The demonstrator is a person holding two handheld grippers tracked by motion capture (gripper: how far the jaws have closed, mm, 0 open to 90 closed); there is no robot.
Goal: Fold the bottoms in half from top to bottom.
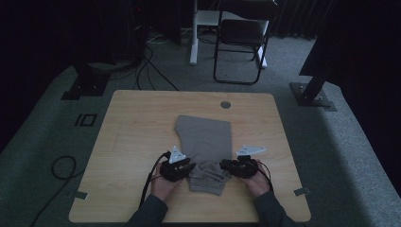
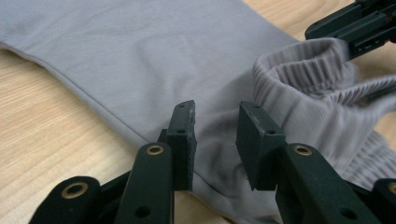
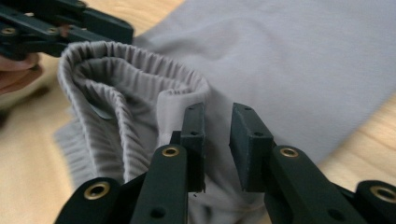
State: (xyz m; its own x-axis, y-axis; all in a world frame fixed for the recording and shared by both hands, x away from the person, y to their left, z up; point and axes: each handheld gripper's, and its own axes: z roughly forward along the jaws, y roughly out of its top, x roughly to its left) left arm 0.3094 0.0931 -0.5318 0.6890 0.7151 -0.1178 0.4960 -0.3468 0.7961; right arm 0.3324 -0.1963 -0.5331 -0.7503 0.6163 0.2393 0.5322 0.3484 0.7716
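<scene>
Two grippers at waistband end of grey pants [image 1: 204, 137], near table [image 1: 137, 118] front edge.
Long axis runs near-to-far; ribbed waistband [image 1: 208, 172] faces person. L gripper [image 2: 215, 135] & R gripper [image 3: 217, 140]: jaws apart over fabric, nothing pinched.

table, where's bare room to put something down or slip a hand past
Bare wood runs down the table's left side beside the grey garment, and down the right side past it. The far strip up by the round grommet is free too. It is crowded at the near middle, where both claws, left and right, flank the ribbed waistband.
</scene>
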